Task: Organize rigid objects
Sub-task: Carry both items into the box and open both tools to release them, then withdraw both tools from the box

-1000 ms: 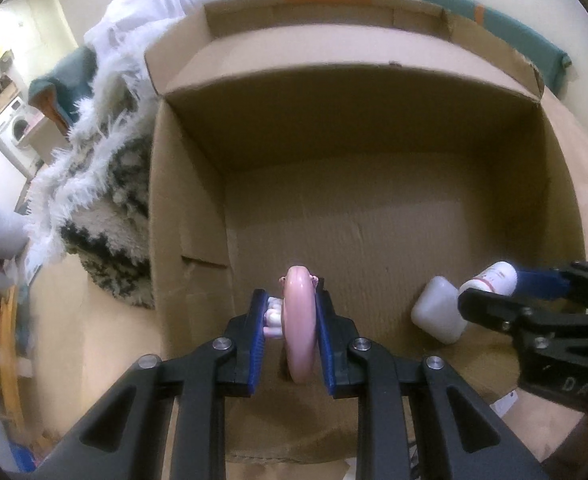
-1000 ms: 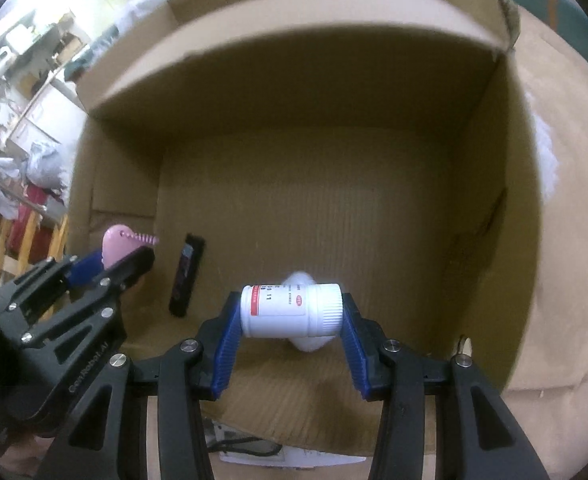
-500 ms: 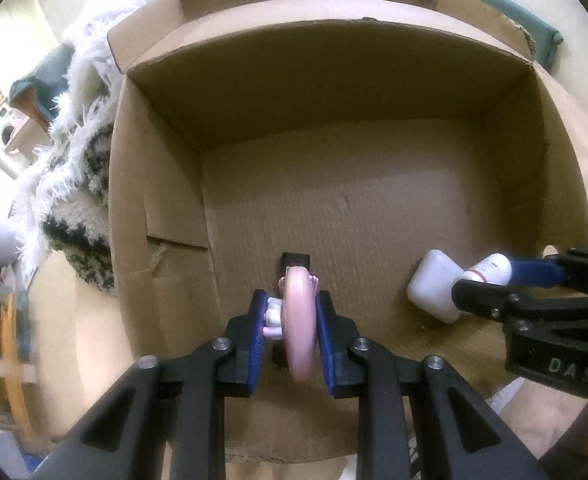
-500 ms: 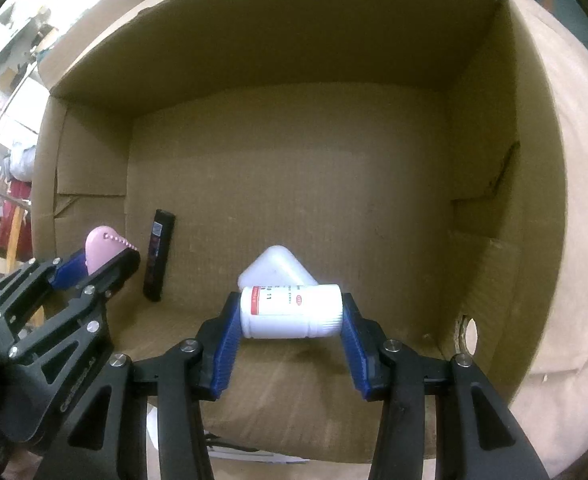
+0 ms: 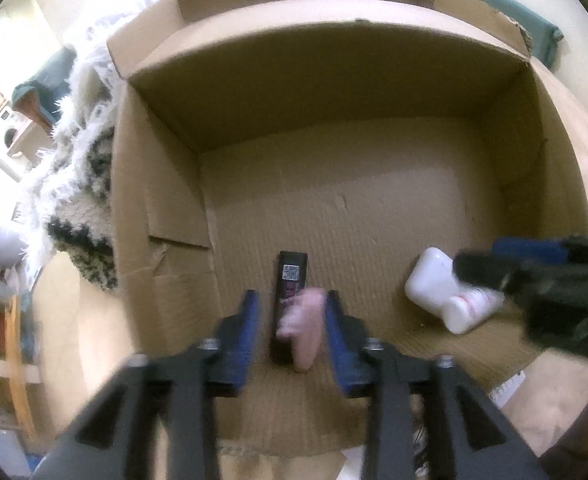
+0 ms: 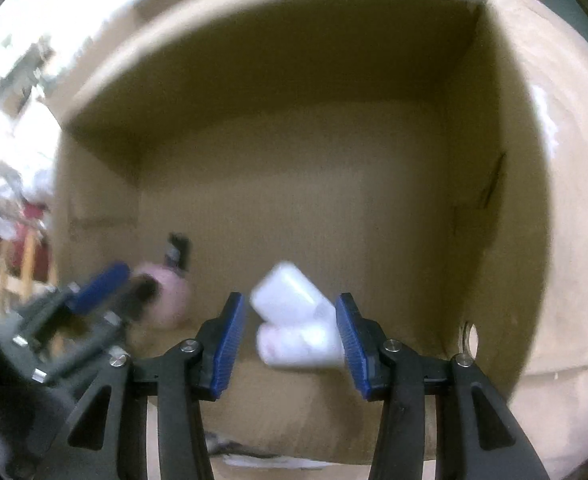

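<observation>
An open cardboard box fills both views, seen from above through 2 fisheye lenses. In the left wrist view, the left gripper is seen at the lower centre with its blue fingers spread apart, and a blurred pink brush lies loose between them, touching neither pad clearly, resting partly over a black rectangular device on the box floor. At the right of that frame, a white bottle and a white pill bottle with red print lie touching each other. In the right wrist view, the right gripper is shown at the lower centre with its fingers parted wider than the pill bottle, which lies blurred between them against the white bottle; nothing is gripped. The items appear to have been let go low inside the box so that they settle beside things already stored, judged as a gentle release rather than a drop from height. Compared with half a second earlier, both pairs of fingers, which were then clamped on the brush and the pill bottle, have been opened, and both objects are now smeared by motion. The box interior also looms larger in both views.
</observation>
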